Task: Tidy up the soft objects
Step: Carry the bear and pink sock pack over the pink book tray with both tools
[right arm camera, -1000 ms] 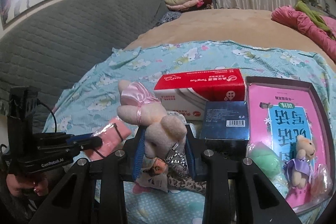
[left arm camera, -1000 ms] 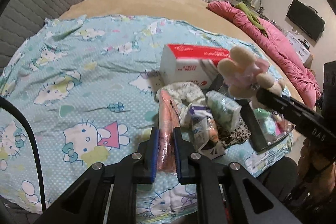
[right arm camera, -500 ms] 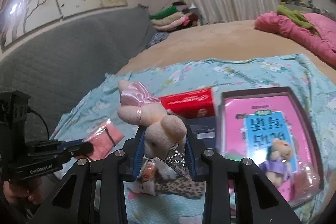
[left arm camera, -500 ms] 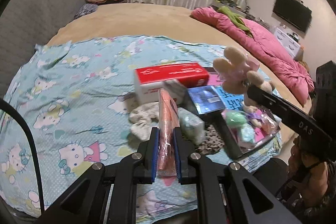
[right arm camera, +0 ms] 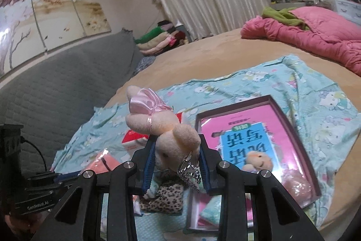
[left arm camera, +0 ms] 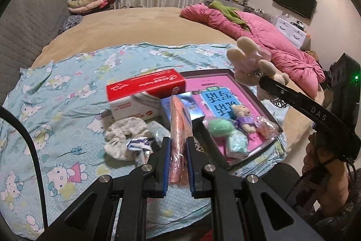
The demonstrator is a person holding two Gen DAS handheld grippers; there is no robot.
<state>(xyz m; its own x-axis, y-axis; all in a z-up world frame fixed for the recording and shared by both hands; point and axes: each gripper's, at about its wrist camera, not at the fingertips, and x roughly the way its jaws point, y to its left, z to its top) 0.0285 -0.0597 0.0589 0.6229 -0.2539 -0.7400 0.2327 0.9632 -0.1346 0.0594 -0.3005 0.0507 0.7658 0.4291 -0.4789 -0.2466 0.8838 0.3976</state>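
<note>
Left claw point(left arm camera: 177, 146) is clamping a pink packet point(left arm camera: 178, 128) and right claw point(right arm camera: 177, 159) is gripping a plush bunny point(right arm camera: 167, 130), both raised above the bed, likely for sorting into the tray point(right arm camera: 293, 125).

Right hand-held gripper point(right arm camera: 177, 159) clamps plush bunny point(right arm camera: 167, 132) above tray point(right arm camera: 300, 137).

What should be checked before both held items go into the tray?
1. Left gripper shut on pink packet: ok.
2. Right gripper shut on plush bunny: ok.
3. Tray in view of both cameras: ok.
4. Bare space in tray's far half: ok.
5. Near end of tray crowded by green ball and small bear: not ok.
6. Bunny's chain clear of the right jaw: cannot tell.
</note>
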